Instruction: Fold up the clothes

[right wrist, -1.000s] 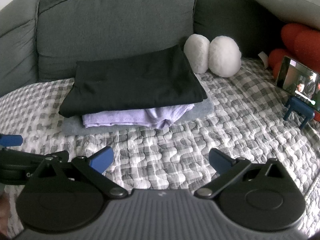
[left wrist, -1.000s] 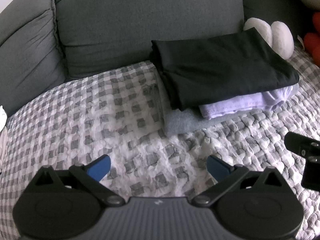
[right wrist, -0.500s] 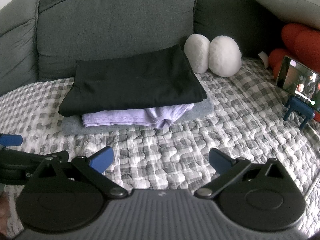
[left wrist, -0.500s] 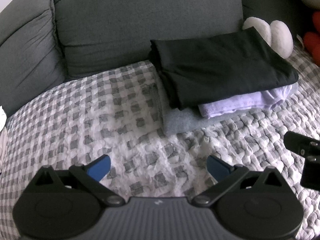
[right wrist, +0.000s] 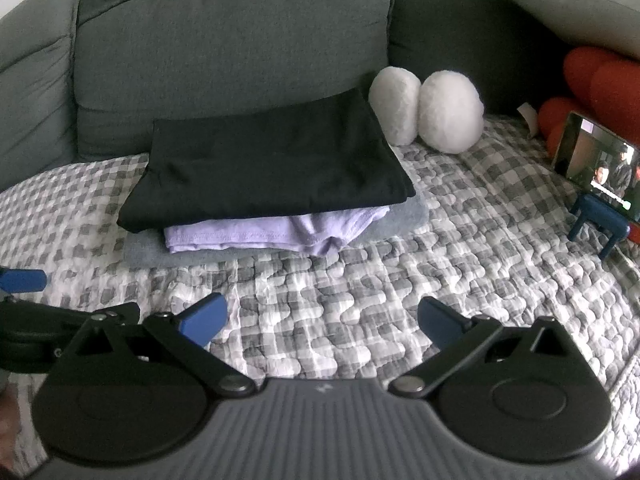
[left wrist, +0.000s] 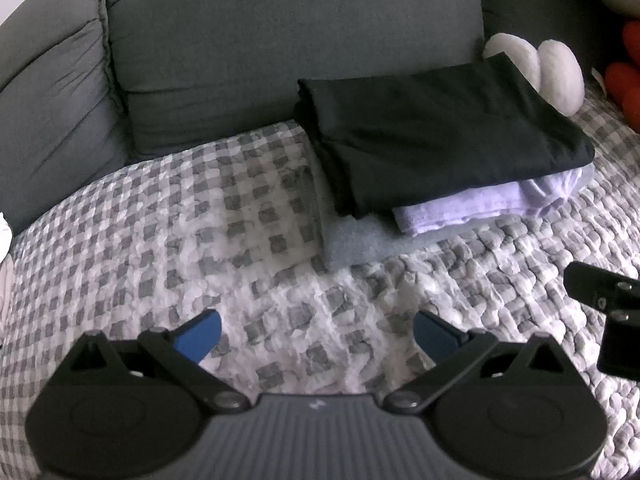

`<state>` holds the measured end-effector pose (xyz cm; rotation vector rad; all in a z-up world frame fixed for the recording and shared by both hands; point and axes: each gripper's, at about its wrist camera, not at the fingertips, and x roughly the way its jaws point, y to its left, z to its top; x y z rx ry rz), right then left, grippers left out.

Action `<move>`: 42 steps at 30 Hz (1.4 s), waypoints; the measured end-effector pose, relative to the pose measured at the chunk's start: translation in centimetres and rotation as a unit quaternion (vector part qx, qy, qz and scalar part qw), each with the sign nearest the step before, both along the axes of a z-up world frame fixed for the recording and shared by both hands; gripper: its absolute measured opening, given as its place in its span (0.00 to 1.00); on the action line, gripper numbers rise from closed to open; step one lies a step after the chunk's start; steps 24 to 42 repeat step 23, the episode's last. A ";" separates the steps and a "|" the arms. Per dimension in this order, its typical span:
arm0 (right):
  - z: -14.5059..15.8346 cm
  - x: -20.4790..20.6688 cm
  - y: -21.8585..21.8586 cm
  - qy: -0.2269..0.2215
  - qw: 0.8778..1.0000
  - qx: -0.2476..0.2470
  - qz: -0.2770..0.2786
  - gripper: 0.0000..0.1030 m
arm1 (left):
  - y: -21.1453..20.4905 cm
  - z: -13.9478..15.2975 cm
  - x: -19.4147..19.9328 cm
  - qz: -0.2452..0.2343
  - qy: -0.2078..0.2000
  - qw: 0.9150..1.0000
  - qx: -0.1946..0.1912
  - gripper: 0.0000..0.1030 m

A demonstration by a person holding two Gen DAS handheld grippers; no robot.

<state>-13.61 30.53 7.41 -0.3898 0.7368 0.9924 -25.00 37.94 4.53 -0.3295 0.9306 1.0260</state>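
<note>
Folded stack sits on the checked quilt (right wrist: 460,248) at the back of the sofa (right wrist: 224,40), against the seat cushion. Three layers: black garment (right wrist: 264,164) on top, lilac garment (right wrist: 276,232) under it with its front edge sticking out, grey-blue towel (right wrist: 140,250) at the bottom, touching the quilt. In the left wrist view the same stack is up and right of centre: black garment (left wrist: 440,136), lilac garment (left wrist: 480,208), towel (left wrist: 356,240).

Left claw (left wrist: 318,330) wide, blue fingertips (left wrist: 198,334) well apart, nothing between them, over bare quilt (left wrist: 160,220) in front of the stack. Not touching any cloth.

Right claw (right wrist: 322,322) wide too, blue fingertips (right wrist: 202,318) spread, nothing held, over quilt short of the stack. Both claws side by side: part of the right claw's black frame shows at the right edge of the left wrist view, and the left claw's blue tip and arm show at the left edge of the right wrist view.

Two white plush balls (right wrist: 424,116) just right of the stack, behind it. Red plush (right wrist: 592,80) far right. Phone (right wrist: 596,164) on a small blue stand (right wrist: 596,220) on the quilt, screen lit, well apart from the stack. Pale pillow (right wrist: 568,4) top right.
</note>
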 end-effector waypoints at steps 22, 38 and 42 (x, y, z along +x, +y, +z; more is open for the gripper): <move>0.0 0.1 0.0 0.001 1.000 0.001 -0.001 1.00 | -0.1 -0.1 0.3 -0.004 0.001 1.000 -0.003 0.99; 0.0 0.1 0.0 0.001 1.000 0.001 -0.001 1.00 | -0.1 -0.1 0.3 -0.004 0.001 1.000 -0.003 0.99; 0.0 0.1 0.0 0.001 1.000 0.001 -0.001 1.00 | -0.1 -0.1 0.3 -0.004 0.001 1.000 -0.003 0.99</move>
